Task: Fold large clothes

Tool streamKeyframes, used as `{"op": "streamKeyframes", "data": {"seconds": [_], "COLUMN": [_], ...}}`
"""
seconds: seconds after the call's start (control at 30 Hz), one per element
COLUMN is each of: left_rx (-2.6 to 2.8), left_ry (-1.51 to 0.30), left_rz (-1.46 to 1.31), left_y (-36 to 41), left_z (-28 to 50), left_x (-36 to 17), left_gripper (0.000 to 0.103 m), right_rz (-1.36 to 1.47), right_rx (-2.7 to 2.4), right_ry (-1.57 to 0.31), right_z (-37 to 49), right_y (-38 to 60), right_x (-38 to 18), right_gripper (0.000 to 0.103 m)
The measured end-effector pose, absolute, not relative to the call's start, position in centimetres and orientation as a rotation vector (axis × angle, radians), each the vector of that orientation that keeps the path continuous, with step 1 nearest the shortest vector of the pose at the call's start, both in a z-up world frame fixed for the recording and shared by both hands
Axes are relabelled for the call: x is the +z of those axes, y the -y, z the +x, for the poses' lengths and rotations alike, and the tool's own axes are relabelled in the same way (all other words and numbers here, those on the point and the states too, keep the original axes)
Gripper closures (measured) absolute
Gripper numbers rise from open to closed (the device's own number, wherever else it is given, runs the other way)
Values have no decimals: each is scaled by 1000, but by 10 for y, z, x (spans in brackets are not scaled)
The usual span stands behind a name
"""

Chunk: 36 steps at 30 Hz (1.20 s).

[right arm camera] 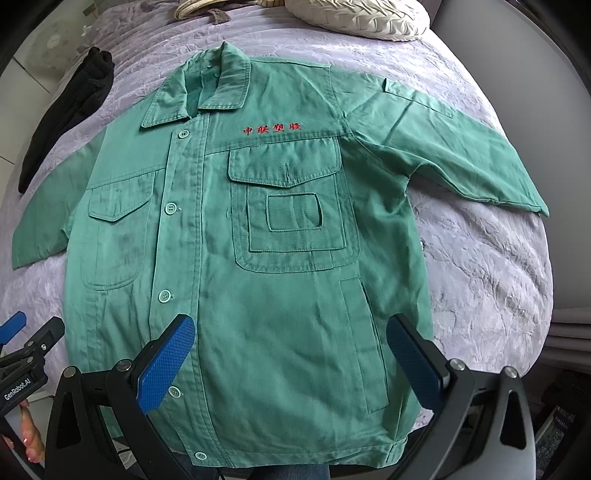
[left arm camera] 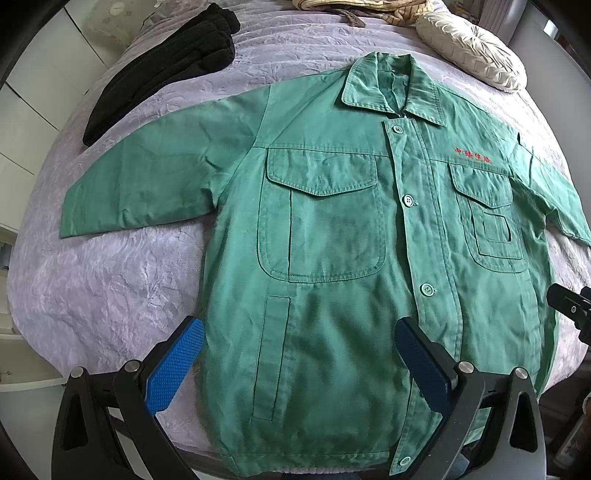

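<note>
We see green jacket (left arm camera: 332,240) spread flat, buttoned, front up, on bed (left arm camera: 110,277), hem at near edge. Left gripper (left arm camera: 299,365) and right gripper (right arm camera: 291,365) fingers spread wide above hem, gripping nothing.

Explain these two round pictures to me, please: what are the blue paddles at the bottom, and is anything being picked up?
No robot is here: a person holds a two-finger gripper in each hand, and each carries a wide-angle camera that looks along its fingers. That lens makes the pictures round and bulging. One picture comes from the left gripper, the other from the right gripper. The blue paddles are the finger pads. Both grippers are open and hold nothing; they hang above the lower part of the green jacket, which lies spread out, buttoned, front up, sleeves out, on a lilac bedspread. A black garment lies beyond one sleeve, and a cream cushion lies past the collar.
</note>
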<state>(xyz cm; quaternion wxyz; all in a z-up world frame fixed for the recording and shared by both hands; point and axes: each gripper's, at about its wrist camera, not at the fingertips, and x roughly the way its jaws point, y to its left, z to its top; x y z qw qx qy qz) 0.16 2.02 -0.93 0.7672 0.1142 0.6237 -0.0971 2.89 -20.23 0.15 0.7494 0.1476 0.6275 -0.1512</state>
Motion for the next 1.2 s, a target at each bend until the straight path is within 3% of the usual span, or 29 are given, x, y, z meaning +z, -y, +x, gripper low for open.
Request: {"op": "streamKeyframes", "data": {"seconds": [1.2], "left_rx": [-217], "left_ry": [-1364], "left_rz": [253], "left_y": [-20], "left_z": [-1], "left_x": [-13], "left_gripper": [0], "right_rz": [328], "right_rx": [-335], "right_ry": [-1389], "right_z": [32], "right_y": [201], "right_x": [-1], "right_gripper": [0]}}
